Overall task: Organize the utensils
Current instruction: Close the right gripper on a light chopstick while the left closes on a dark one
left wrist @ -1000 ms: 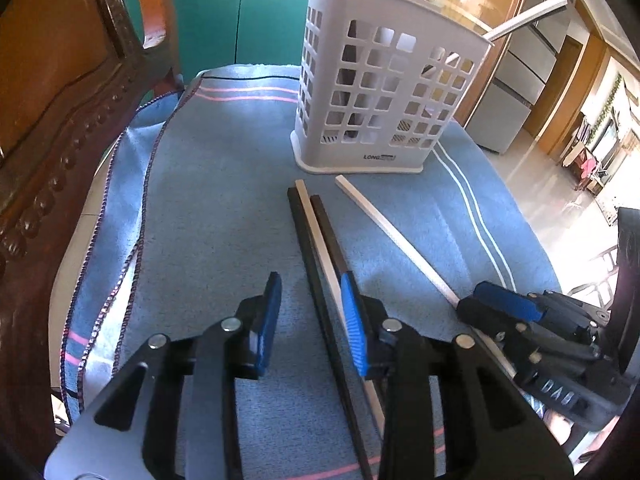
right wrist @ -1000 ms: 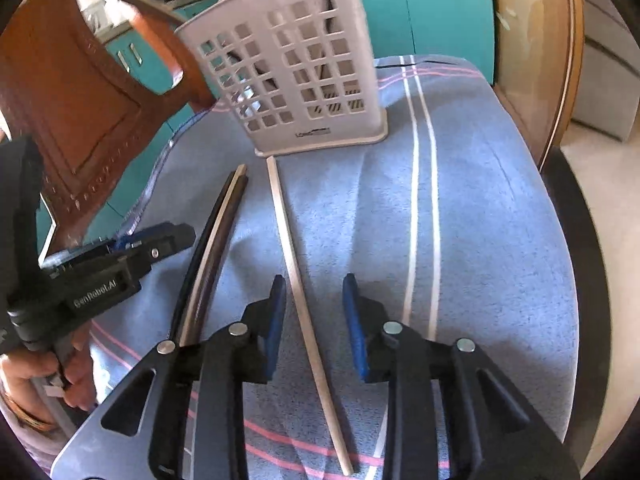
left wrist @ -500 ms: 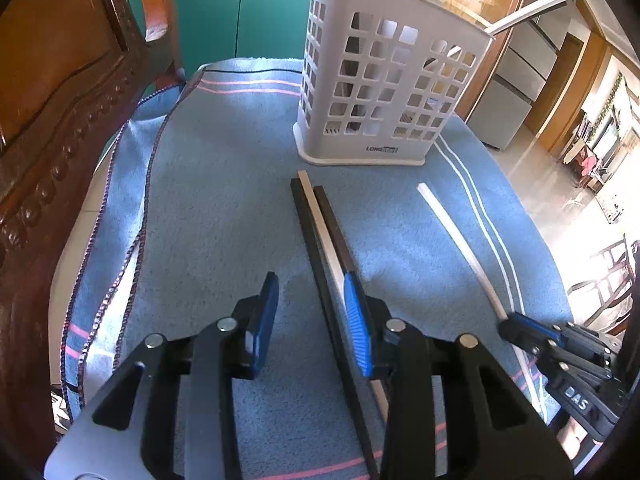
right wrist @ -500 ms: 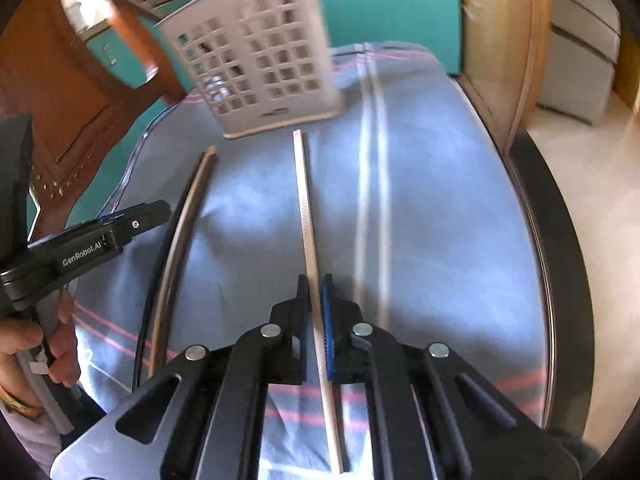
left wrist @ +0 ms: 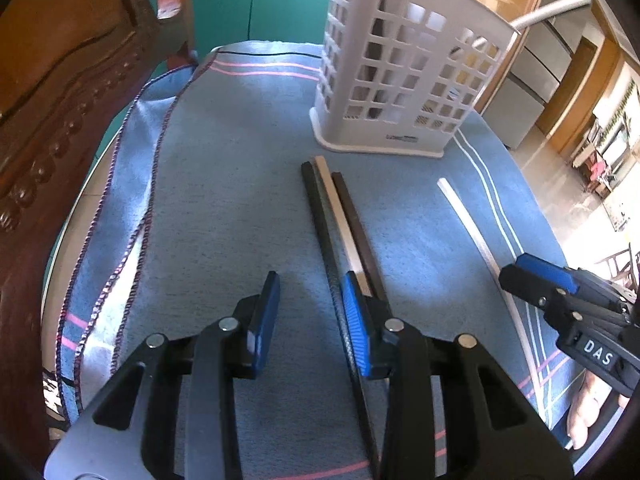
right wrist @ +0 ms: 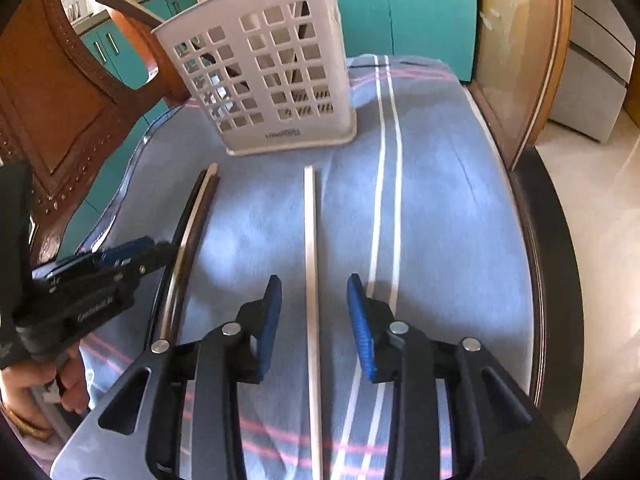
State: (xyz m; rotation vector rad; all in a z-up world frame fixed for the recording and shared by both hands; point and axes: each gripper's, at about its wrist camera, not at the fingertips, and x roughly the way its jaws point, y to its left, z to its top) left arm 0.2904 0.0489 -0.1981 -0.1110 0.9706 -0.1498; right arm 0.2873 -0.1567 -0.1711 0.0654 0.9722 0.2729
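your right gripper (right wrist: 314, 312), jaws just reopened, straddles the pale chopstick (right wrist: 310, 240) lying before the utensil basket (right wrist: 264, 80) without pinching it. left gripper (left wrist: 308, 316) gapes beside three bundled chopsticks (left wrist: 336, 216). risk: closing off-centre may roll or skew the thin stick.

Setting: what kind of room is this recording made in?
Most likely a home dining area beside a kitchen: a carved wooden chair at a table under a blue cloth, teal cabinets behind, and a white utensil holder.
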